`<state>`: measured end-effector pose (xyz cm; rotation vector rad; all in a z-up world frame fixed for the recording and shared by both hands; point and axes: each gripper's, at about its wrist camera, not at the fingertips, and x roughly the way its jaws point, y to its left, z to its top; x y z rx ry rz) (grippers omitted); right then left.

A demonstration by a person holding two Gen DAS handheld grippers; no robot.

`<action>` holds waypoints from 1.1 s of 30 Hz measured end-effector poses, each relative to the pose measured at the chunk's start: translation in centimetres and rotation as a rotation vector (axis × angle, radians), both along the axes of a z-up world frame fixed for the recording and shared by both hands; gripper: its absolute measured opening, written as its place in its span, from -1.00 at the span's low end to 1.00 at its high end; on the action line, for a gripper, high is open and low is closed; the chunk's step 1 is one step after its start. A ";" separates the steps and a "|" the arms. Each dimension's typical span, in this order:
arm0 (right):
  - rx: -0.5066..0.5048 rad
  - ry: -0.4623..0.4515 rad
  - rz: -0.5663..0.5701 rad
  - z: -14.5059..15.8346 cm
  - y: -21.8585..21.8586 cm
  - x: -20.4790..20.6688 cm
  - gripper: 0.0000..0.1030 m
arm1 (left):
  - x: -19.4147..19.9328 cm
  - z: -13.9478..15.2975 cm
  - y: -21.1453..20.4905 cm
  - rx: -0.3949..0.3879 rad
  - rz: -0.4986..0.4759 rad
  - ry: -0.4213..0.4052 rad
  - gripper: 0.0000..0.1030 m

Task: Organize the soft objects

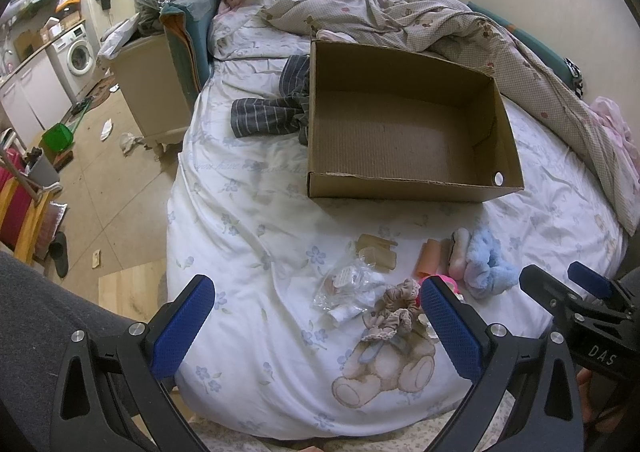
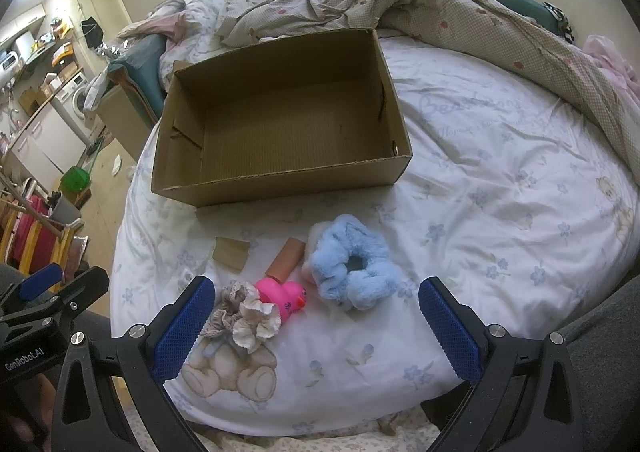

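on the bed (image 2: 480, 172), empty cardboard box (image 2: 280, 132), blue scrunchie (image 2: 352, 264), both claws spread

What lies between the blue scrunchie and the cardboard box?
Only bare bedsheet. In the right wrist view, nothing sits between the blue scrunchie and the near wall of the box; the other small items lie to the scrunchie's left.

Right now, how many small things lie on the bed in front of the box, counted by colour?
Blue: 1, scrunchie
Pink: 1, duck
Beige or cream: 2, lace scrunchie and white scrunchie
Brown or tan: 2, tube and cardboard piece
Clear: 1, plastic bag
Total: 7, perhaps more hidden behind the blue one.
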<state>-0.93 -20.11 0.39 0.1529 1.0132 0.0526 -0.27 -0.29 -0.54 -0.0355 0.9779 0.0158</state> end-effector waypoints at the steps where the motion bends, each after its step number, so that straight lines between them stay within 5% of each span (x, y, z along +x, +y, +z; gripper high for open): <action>1: 0.000 -0.001 0.000 0.0 0.0 0.0 1.00 | 0.0 0.0 0.0 -0.001 -0.001 0.000 1.00; 19: 0.010 0.027 -0.002 -0.5 0.4 0.3 1.00 | -0.1 -0.2 0.1 0.000 0.011 0.002 1.00; 24: 0.197 0.185 -0.025 -2.0 -1.3 2.5 1.00 | -0.3 -0.4 0.7 -0.007 0.049 0.005 1.00; 28: 0.361 0.367 -0.172 -5.6 -3.8 3.9 1.00 | 0.1 -0.5 1.2 -0.006 0.071 0.022 1.00; 33: 0.344 0.442 -0.230 -8.4 -4.0 5.9 1.00 | 0.6 -1.0 1.6 0.012 0.097 0.050 1.00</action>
